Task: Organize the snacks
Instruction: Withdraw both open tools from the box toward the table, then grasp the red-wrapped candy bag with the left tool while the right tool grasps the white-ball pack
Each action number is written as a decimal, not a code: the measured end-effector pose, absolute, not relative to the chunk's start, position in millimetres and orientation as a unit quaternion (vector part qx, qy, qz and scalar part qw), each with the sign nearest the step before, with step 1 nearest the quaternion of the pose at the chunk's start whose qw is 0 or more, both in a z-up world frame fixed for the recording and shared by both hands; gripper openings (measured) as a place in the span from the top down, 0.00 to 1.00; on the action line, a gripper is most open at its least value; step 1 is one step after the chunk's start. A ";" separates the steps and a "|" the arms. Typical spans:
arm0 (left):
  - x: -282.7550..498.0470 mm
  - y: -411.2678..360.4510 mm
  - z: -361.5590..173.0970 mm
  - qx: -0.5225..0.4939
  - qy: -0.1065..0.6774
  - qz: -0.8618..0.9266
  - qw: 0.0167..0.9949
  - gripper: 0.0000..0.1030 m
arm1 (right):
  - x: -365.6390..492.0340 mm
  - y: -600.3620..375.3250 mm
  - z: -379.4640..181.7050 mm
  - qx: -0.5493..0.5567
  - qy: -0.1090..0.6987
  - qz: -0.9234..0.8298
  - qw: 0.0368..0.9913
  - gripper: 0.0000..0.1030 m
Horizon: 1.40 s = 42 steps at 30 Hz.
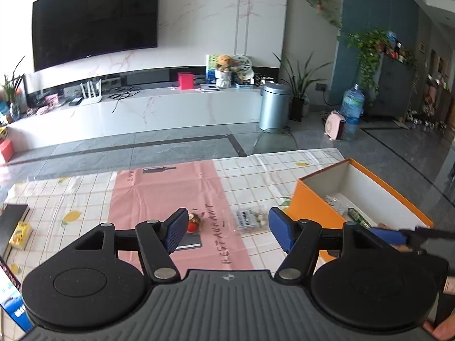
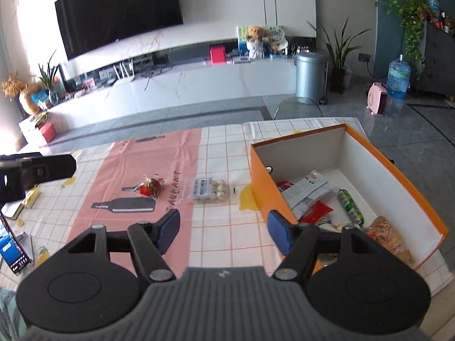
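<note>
black grippers (image 1: 226,231), blue ribbed pads (image 1: 177,233); silver screws

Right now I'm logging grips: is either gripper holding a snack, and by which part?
Nothing is held. The left gripper and the right gripper are both open, with only tablecloth between their pads.

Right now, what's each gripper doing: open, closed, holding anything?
Left gripper: open, holding nothing.
Right gripper: open, holding nothing.

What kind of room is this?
It looks like a home living room: a big television hangs on the wall over a long low cabinet, with houseplants and a teddy bear nearby.
</note>
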State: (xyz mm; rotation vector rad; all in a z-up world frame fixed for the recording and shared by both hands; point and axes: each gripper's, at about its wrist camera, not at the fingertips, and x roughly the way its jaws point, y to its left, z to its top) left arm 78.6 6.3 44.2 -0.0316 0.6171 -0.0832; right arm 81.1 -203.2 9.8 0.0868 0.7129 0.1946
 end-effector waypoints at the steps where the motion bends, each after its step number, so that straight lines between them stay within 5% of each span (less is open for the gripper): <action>1: 80.5 10.0 40.1 -0.019 0.306 -0.039 0.951 0.25 | 78.1 -198.5 3.2 0.047 0.342 0.097 0.934 0.31; 26: 195.2 55.1 -77.8 -0.019 0.400 -0.048 0.915 0.22 | 199.7 -138.2 -111.8 0.020 0.388 0.099 0.916 0.30; 31: 223.7 59.2 -95.4 -0.022 0.402 -0.052 0.914 0.22 | 232.0 -131.8 -130.5 0.033 0.385 0.094 0.918 0.06; 42: 261.7 64.4 -119.3 -0.036 0.423 -0.056 0.904 0.28 | 265.0 -132.8 -149.0 0.051 0.392 0.083 0.915 0.06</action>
